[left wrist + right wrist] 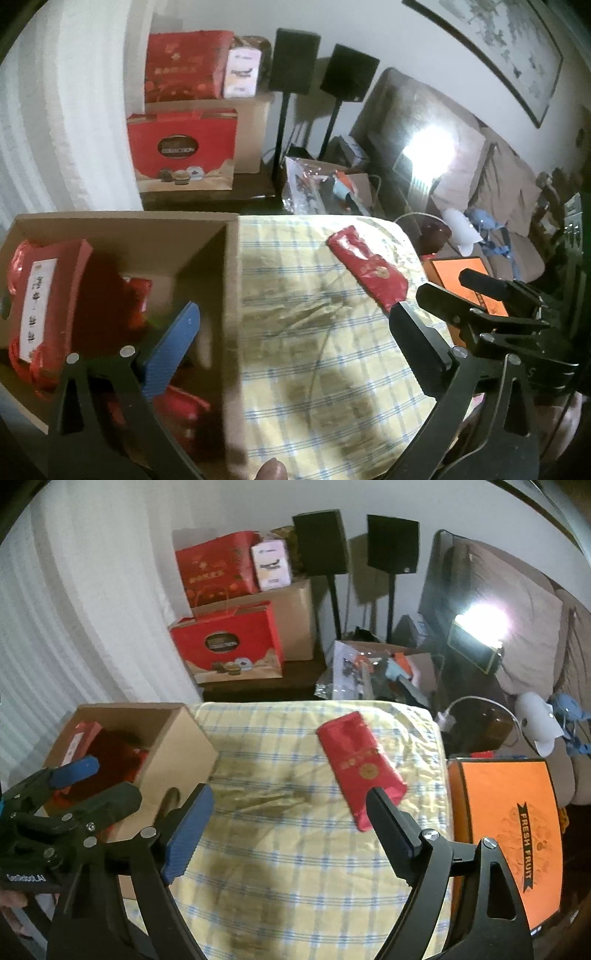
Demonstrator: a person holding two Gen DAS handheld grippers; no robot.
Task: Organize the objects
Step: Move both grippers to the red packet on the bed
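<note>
The left gripper (291,317) is hovering with its jaws wide apart, one finger over the cardboard box (231,280) and nothing between them. The right gripper (290,812) is also holding its jaws apart and empty. A red packet (356,764) is lying on the checkered tabletop (295,867), beside the orange fruit box (506,819).

Dim room; lamp (480,622) glare right; soft blur; fisheye-bent edges; shadows on tablecloth (295,867).

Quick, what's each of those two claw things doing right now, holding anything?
Left gripper: open, holding nothing, beside the cardboard box.
Right gripper: open, holding nothing; the red packet lies on the cloth.
</note>
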